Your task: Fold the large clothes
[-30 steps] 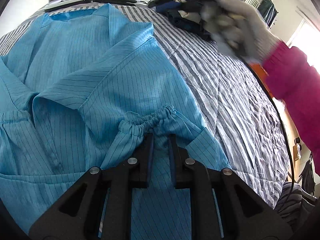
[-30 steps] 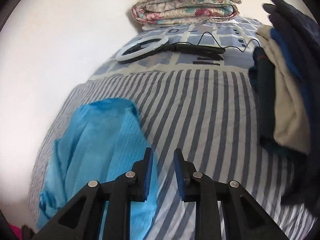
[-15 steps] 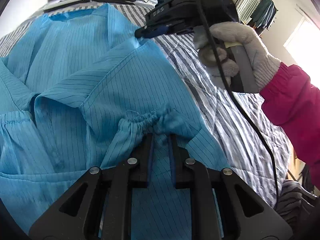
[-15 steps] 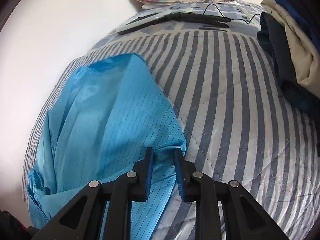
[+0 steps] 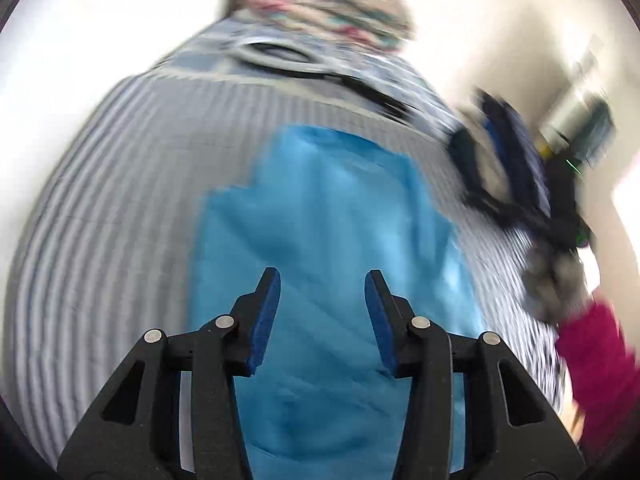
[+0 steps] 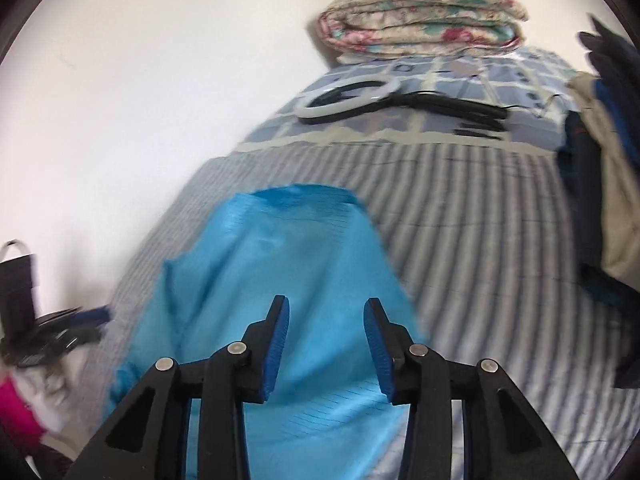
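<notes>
A bright blue pinstriped garment (image 5: 332,208) lies as a long narrow shape on the striped bed cover (image 5: 120,184). The left wrist view is blurred by motion. My left gripper (image 5: 322,276) hovers over the garment's near part, its jaws opening with only air between the pads. My right gripper (image 6: 327,304) is likewise above the cloth (image 6: 280,272), its jaws opening and gripping nothing. Each hand shows in the other's view: a gloved hand with a magenta sleeve (image 5: 592,356) at the right, and the left gripper's black body (image 6: 24,320) at the far left.
A folded floral quilt (image 6: 420,12) sits at the head of the bed, with a ring light (image 6: 348,98) and its black cable in front of it. A pile of dark and beige clothes (image 6: 608,184) lies along the right. A white wall (image 6: 120,80) borders the left side.
Both grippers let go of the blue cloth and their jaws spread. The left one released the gathered cuff and swung back and up fast. The right one drew back a little.
</notes>
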The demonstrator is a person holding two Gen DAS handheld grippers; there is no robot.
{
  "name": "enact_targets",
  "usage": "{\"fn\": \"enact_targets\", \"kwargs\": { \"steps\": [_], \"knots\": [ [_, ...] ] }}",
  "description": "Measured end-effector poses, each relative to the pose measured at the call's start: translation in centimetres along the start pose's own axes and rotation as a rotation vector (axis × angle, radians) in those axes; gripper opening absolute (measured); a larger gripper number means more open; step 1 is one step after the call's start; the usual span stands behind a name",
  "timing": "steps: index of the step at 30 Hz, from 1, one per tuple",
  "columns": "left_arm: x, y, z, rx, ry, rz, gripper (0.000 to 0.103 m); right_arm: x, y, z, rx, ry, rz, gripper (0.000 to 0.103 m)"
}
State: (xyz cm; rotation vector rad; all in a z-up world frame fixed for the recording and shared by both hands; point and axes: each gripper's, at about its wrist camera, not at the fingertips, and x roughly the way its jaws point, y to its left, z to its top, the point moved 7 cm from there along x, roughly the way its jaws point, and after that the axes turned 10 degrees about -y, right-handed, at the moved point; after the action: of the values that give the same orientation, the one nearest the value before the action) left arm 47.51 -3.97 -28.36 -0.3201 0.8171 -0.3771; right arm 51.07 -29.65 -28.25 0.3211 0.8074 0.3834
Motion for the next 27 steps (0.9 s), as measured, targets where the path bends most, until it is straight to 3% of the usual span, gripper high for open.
{"fn": "enact_targets", "kwargs": {
  "steps": [3, 6, 10, 12, 14, 18, 20, 22, 24, 25, 26, 27],
  "knots": [
    [2.1, 5.2, 1.7, -0.147, 0.021, 0.014, 0.045, 2.0, 3.0, 1.7, 0.065, 0.014, 0.098, 0.059],
    [4.3, 8.3, 1.9, -0.244, 0.065, -0.023, 0.049, 5.0, 6.1, 3.4, 0.088, 0.034, 0.169, 0.059],
    [6.6, 9.4, 3.2, -0.284, 0.071, -0.092, 0.052, 8.5, 8.8, 4.9, -0.012, 0.037, 0.089, 0.058],
    [8.4, 9.6, 3.6, -0.276, 0.109, -0.127, 0.059, 10.2, 9.3, 5.3, 0.004, 0.060, 0.109, 0.058],
    [9.7, 9.7, 3.6, -0.276, 0.125, -0.114, 0.059, 12.1, 9.4, 5.5, 0.025, 0.095, 0.113, 0.061],
    [11.5, 9.5, 3.6, -0.302, 0.130, -0.179, 0.059, 15.8, 9.5, 4.9, 0.053, 0.131, 0.071, 0.062],
    [11.9, 8.8, 3.8, -0.285, 0.125, -0.201, 0.049, 17.5, 9.1, 4.7, 0.067, 0.144, 0.038, 0.060],
    [12.2, 8.1, 3.7, -0.267, 0.144, -0.226, 0.019, 18.8, 8.8, 4.2, 0.091, 0.159, 0.024, 0.048],
    [12.4, 7.7, 3.5, -0.243, 0.147, -0.225, 0.012, 19.5, 8.7, 3.8, 0.116, 0.165, 0.033, 0.033],
    [12.3, 7.5, 3.6, -0.233, 0.140, -0.218, 0.004, 19.6, 8.7, 3.8, 0.126, 0.158, 0.040, 0.024],
    [12.1, 7.5, 3.6, -0.222, 0.128, -0.206, 0.004, 19.6, 8.8, 3.9, 0.129, 0.149, 0.044, 0.018],
    [11.8, 7.6, 3.7, -0.219, 0.111, -0.198, 0.002, 19.6, 8.8, 4.1, 0.124, 0.139, 0.044, 0.005]
  ]
}}
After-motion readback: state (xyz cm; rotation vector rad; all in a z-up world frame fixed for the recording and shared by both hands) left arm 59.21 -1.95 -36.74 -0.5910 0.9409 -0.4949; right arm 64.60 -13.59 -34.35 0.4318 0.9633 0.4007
